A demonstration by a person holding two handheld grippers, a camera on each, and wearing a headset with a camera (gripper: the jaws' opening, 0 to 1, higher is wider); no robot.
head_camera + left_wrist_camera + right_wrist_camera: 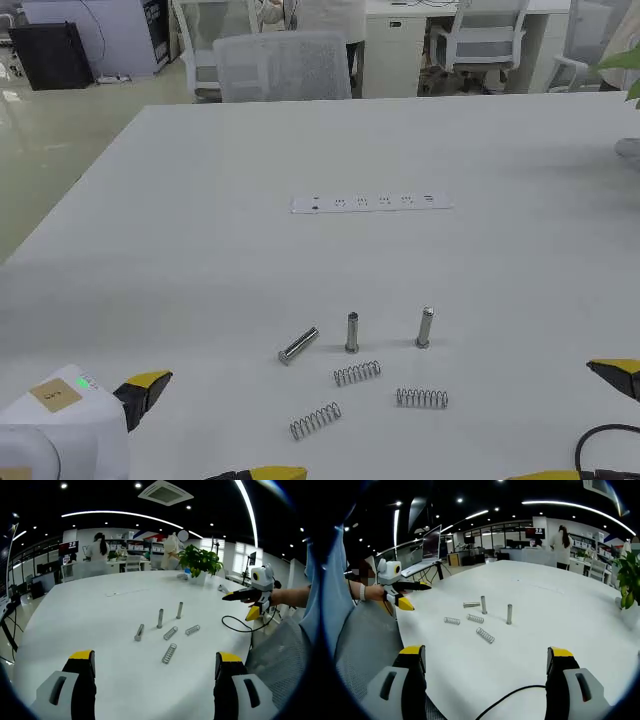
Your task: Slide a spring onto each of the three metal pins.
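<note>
Nearest us, the left gripper point(155, 656) and right gripper point(486, 651) hang empty, jaws wide apart. Three springs point(357, 373) lie loose on the table point(300, 150) beside the pins point(352, 332), two upright, one flat. None is threaded, so next we probably pinch a spring.

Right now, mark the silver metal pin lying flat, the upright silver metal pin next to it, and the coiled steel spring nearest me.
Lying silver metal pin point(298, 345): head view, mid-shaft.
Upright silver metal pin point(352, 330) beside it: head view, mid-shaft.
Nearest coiled steel spring point(315, 420): head view, middle coils.
</note>
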